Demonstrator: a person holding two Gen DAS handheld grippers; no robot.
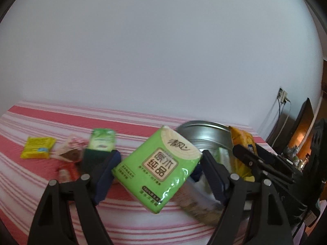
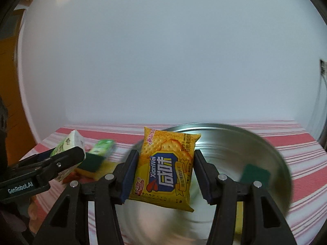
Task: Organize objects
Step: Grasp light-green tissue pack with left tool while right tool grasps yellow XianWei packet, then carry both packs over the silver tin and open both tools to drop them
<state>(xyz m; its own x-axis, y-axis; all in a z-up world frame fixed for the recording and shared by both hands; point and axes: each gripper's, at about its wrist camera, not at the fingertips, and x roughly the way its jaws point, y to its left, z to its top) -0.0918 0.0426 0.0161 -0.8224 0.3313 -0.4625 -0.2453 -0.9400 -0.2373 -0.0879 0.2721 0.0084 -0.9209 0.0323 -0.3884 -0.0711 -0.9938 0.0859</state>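
- The left gripper (image 1: pixel 158 164) pinches the green tissue pack (image 1: pixel 157 168) aloft beside the metal basin (image 1: pixel 206 136), seemingly for dropping in.
- The right gripper (image 2: pixel 163 168) clamps the yellow cracker packet (image 2: pixel 165 168) above the basin, clear of the striped worktop (image 1: pixel 81 120).

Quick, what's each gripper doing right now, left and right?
Left gripper: closed on the green tissue pack.
Right gripper: closed on the yellow cracker packet.

Two green tissue packs: one (image 1: pixel 157 167) dead centre, a second (image 1: pixel 102 143) out at nine o'clock. One metal bowl (image 1: pixel 204 136) at two o'clock. One yellow cracker packet (image 2: pixel 165 169), one small yellow sachet (image 1: pixel 37 147) far left. Two grippers.
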